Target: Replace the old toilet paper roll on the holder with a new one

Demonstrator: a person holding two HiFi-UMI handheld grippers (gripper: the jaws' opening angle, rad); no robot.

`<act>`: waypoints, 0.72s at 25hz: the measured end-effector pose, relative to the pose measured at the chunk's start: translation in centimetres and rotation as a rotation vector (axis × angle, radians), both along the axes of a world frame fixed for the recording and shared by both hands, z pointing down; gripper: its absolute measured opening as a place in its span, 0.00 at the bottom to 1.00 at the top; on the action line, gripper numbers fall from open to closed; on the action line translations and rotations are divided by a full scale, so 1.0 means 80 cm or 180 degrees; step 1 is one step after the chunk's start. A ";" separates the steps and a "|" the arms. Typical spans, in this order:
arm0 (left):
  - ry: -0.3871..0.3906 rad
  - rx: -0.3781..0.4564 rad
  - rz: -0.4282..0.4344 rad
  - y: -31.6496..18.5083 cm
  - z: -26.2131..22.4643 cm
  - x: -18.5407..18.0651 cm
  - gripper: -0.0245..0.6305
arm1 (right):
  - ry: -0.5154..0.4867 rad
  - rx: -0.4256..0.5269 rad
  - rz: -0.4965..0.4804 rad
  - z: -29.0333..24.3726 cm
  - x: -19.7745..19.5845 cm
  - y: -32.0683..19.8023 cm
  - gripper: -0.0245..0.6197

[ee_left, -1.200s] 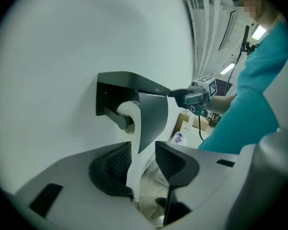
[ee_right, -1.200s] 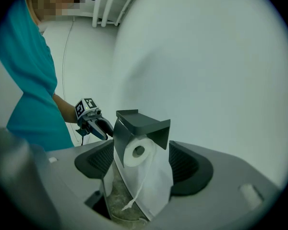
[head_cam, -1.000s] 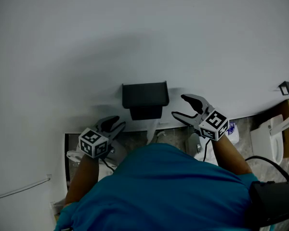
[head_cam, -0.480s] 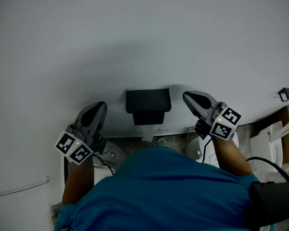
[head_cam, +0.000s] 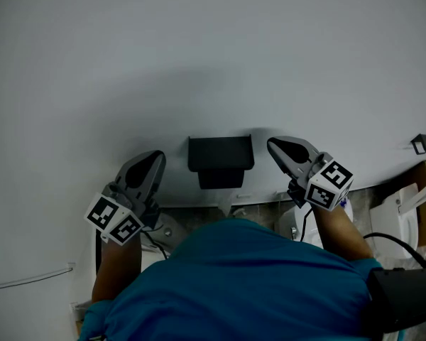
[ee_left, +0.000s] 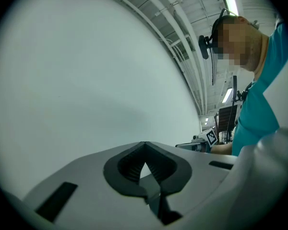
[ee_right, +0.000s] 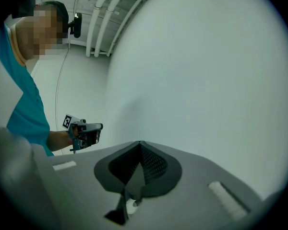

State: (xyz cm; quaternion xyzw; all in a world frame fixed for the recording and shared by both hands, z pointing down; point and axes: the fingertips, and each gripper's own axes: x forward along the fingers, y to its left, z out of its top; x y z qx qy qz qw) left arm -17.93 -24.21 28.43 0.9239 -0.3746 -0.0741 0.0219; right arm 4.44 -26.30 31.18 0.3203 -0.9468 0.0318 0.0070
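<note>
Since a second ago both tools have risen from below the holder and their jaws, spread wide then, have come together. The left tool (head_cam: 155,159) now sits at 9 o'clock of the black holder (head_cam: 220,153), just beside it. The right tool (head_cam: 272,145) sits at 3 o'clock, also just beside it. Both point toward the white wall (head_cam: 199,48). Each gripper view shows its own jaws closed tip to tip with nothing between them, and only bare wall ahead.

The holder is fixed to the wall at the middle of the head view, just above the person's teal shirt (head_cam: 241,283). Neither the old roll nor the new roll can be made out in any view, and whatever hangs under the holder's black cover is hidden.

The likely trouble from here:
- With both tools pinched closed and empty, neither can take hold of a roll until it reopens.
- Pressing in with closed tips would only shove the holder or scrape the wall.
- The underside of the holder is out of sight, so a reach beneath it would go by feel and could miss the roll or knock it loose.
</note>
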 end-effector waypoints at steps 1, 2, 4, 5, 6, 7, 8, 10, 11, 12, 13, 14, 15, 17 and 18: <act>-0.0004 0.0004 0.0006 0.001 -0.001 0.001 0.05 | 0.0005 0.0000 -0.0003 0.000 0.000 0.001 0.04; -0.0005 0.0004 0.0011 0.001 -0.001 0.002 0.05 | 0.0008 0.0002 -0.0008 0.000 -0.001 0.001 0.04; -0.0014 -0.0006 0.0022 0.002 -0.001 0.003 0.05 | 0.0024 0.0019 -0.0019 0.000 -0.002 0.003 0.04; -0.0018 -0.0014 0.0029 0.002 0.000 0.003 0.05 | 0.0035 0.0029 -0.0024 0.000 -0.003 0.004 0.04; -0.0023 -0.0023 0.0036 0.002 0.001 0.004 0.05 | 0.0045 0.0037 -0.0028 0.000 -0.003 0.004 0.04; -0.0026 -0.0031 0.0043 0.003 0.002 0.004 0.05 | 0.0053 0.0042 -0.0032 0.000 -0.004 0.005 0.04; -0.0030 -0.0038 0.0049 0.003 0.003 0.005 0.05 | 0.0060 0.0044 -0.0036 0.001 -0.004 0.005 0.04; -0.0036 -0.0049 0.0060 0.004 0.005 0.006 0.05 | 0.0069 0.0049 -0.0049 0.001 -0.005 0.006 0.04; -0.0035 -0.0053 0.0063 0.004 0.006 0.006 0.05 | 0.0070 0.0051 -0.0057 0.001 -0.006 0.006 0.04; -0.0032 -0.0059 0.0066 0.004 0.006 0.006 0.05 | 0.0071 0.0053 -0.0065 0.002 -0.007 0.007 0.04; -0.0030 -0.0065 0.0070 0.004 0.007 0.006 0.05 | 0.0073 0.0055 -0.0072 0.002 -0.008 0.007 0.04; -0.0029 -0.0071 0.0076 0.004 0.008 0.006 0.05 | 0.0074 0.0058 -0.0079 0.002 -0.009 0.007 0.04; -0.0030 -0.0076 0.0084 0.004 0.008 0.007 0.05 | 0.0074 0.0062 -0.0087 0.001 -0.010 0.007 0.04; -0.0037 -0.0084 0.0101 0.004 0.009 0.009 0.05 | 0.0080 0.0070 -0.0100 0.001 -0.011 0.008 0.04; -0.0041 -0.0088 0.0110 0.004 0.010 0.010 0.05 | 0.0085 0.0073 -0.0103 0.001 -0.011 0.009 0.04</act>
